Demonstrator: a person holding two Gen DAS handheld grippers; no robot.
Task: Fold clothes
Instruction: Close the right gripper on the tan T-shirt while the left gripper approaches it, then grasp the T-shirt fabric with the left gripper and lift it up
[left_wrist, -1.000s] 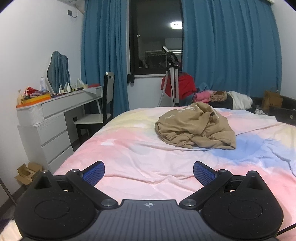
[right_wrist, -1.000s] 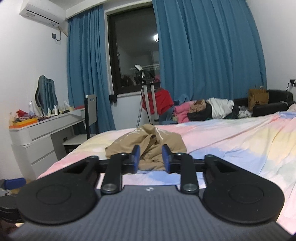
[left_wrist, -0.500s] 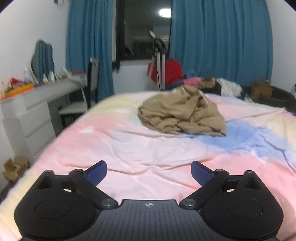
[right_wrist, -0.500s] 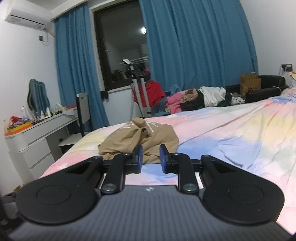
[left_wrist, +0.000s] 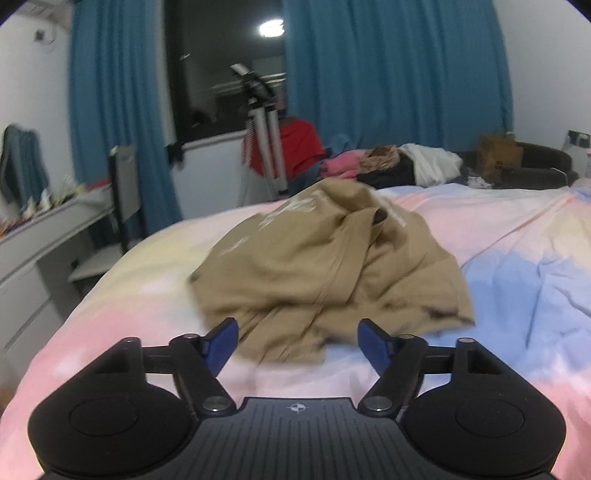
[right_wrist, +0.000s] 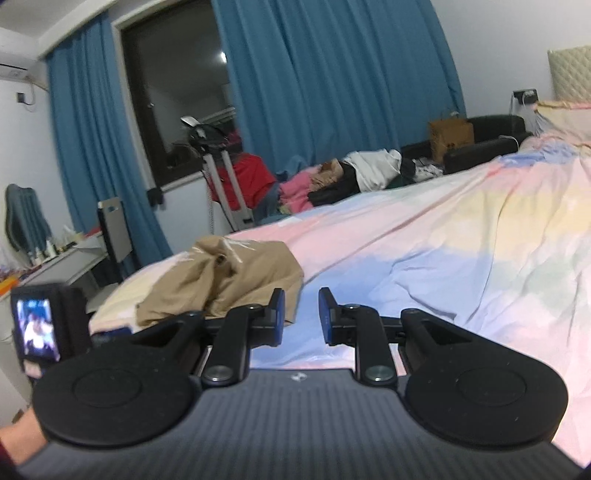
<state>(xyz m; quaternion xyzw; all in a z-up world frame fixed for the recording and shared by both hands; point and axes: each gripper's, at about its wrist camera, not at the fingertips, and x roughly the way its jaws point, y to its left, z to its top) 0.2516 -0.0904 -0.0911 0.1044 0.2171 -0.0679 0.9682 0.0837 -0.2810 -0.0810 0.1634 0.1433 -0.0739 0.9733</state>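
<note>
Crumpled tan garment (left_wrist: 325, 266) lies just beyond left gripper's (left_wrist: 297, 341) spread fingers (left_wrist: 221, 338).

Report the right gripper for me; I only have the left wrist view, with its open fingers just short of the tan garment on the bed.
Observer: The right gripper has its fingers close together with a narrow gap and nothing between them.
Operator: Give me its position against the garment.
Observer: It points past the right edge of the tan garment, toward a blue patch of the bedsheet. I can't tell whether it touches the cloth.
Operator: Name anything else on its left side.
Observer: A small lit screen on a black device shows at the left edge of that view, beside the garment.
</note>
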